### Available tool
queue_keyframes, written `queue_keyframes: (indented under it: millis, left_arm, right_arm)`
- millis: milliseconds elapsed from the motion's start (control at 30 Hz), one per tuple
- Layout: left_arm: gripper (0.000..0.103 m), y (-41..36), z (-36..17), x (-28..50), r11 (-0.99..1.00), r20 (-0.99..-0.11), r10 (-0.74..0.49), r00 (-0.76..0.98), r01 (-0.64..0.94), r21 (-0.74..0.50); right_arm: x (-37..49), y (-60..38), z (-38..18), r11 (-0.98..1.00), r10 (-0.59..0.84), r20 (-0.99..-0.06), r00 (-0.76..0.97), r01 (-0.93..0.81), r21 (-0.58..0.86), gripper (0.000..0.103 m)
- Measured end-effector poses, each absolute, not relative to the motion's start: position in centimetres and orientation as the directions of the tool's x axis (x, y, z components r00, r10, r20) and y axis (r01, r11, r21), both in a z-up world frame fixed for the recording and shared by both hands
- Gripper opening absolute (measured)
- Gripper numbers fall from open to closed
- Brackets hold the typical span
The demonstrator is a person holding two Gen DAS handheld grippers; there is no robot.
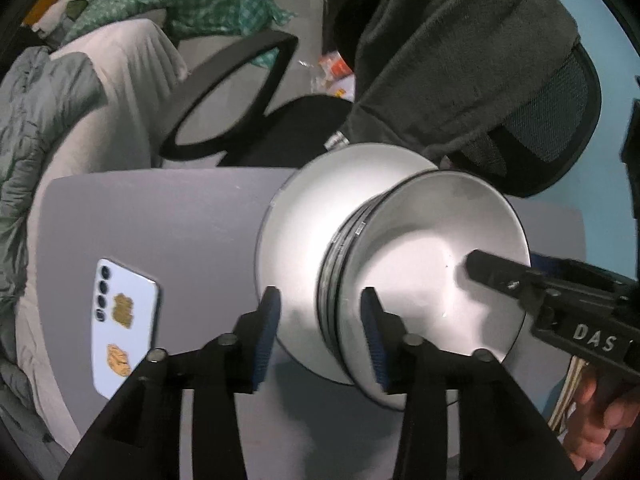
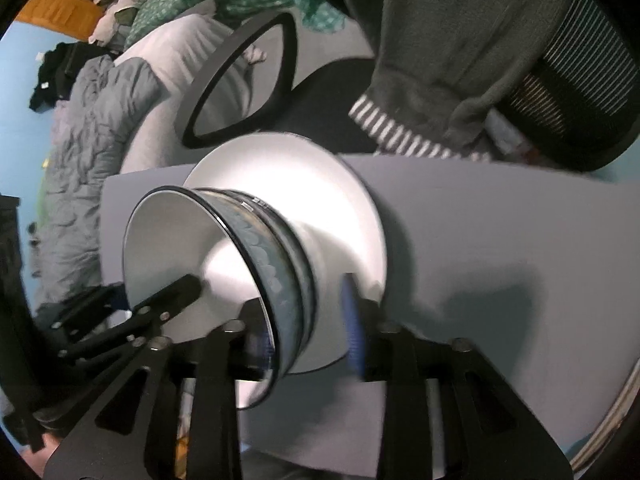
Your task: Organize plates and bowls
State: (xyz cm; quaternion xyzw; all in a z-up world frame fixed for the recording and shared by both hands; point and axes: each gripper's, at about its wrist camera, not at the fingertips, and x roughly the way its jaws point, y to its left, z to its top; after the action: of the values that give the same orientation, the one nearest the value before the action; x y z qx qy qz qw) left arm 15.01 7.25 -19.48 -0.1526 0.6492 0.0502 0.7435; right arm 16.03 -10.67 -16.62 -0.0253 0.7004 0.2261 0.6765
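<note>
A stack of bowls (image 1: 432, 264) with dark patterned outsides and white insides sits on a white plate (image 1: 304, 216) on the grey table (image 1: 160, 220). My left gripper (image 1: 320, 320) is open, its blue-padded fingers astride the near rim of the bowl stack. My right gripper (image 2: 308, 320) is open too, astride the rim of the bowl stack (image 2: 192, 248) on the plate (image 2: 336, 200). Each gripper shows in the other's view, with one finger inside the top bowl: the right (image 1: 504, 276) and the left (image 2: 168, 296).
A white phone (image 1: 122, 328) lies face down on the table at the left. A black office chair (image 1: 248, 92) with a grey garment (image 1: 440, 52) stands behind the table. A bed with grey bedding (image 2: 92, 128) is further left.
</note>
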Motion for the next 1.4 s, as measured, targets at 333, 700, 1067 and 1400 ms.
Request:
queue_keyframes:
  millis: [333, 700, 1067, 1400]
  left_arm:
    - [0.080, 8.5, -12.8, 12.2, 0.940, -0.956, -0.049, 0.289, -0.310, -0.142]
    - [0.083, 7.6, -6.2, 8.2, 0.947, -0.927, -0.040, 0.372, -0.282, -0.155]
    - [0.083, 7.1, -3.2, 3.7, 0.947, -0.915, -0.036, 0.403, -0.280, -0.160]
    - [0.083, 7.3, -1.9, 1.5, 0.944, -0.906, -0.027, 0.422, -0.287, -0.161]
  right_arm:
    - [15.2, -12.0, -10.3, 0.899, 0.230, -0.967, 0.110, -0.404, 0.168, 0.064]
    - [12.0, -13.5, -3.9, 0.908, 0.286, -0.935, 0.210, -0.371, 0.194, 0.066]
    - [7.4, -13.2, -0.8, 0.913, 0.286, -0.920, 0.268, -0.368, 0.176, 0.066]
    - [5.1, -13.2, 0.1, 0.919, 0.275, -0.911, 0.308, -0.361, 0.156, 0.066]
